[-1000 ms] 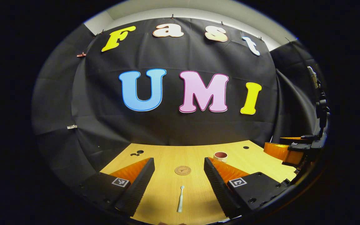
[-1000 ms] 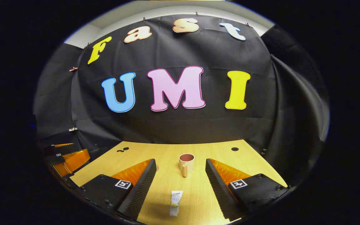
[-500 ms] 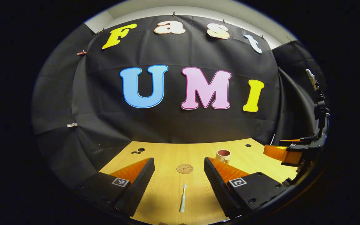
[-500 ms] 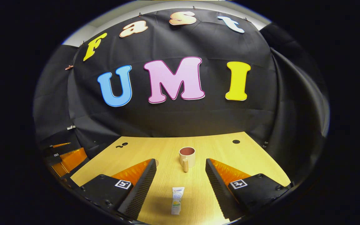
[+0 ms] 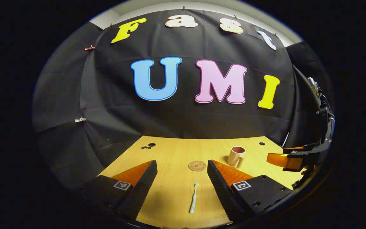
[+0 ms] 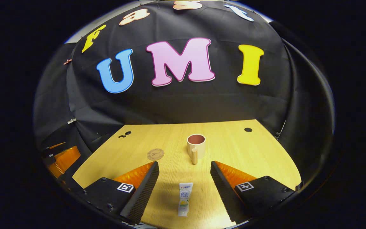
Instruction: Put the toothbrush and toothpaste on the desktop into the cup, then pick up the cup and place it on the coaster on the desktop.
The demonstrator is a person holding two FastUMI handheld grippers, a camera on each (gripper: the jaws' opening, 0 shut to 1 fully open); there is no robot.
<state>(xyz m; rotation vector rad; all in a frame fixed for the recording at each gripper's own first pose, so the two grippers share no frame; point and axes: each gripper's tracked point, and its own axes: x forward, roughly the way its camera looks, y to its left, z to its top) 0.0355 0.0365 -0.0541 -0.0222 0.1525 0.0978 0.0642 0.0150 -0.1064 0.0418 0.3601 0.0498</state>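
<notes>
Between our left gripper [image 5: 181, 187], spread wide, the toothbrush [image 5: 193, 202] lies lengthwise, head far, while our right gripper [image 6: 184, 190] likewise straddles the toothpaste [image 6: 184, 199].

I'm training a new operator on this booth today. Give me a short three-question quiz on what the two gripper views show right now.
1. True or false: the toothbrush already stands in the cup.
2. What lies between the right tongs on the desk? A) coaster B) toothpaste C) cup
3. Fill in: in the left gripper view, the round coaster lies beyond the toothbrush, and the left tongs are ____.

Key
1. False: it lies flat on the desk.
2. B: the toothpaste lies there, with the cup farther ahead.
3. open
</notes>
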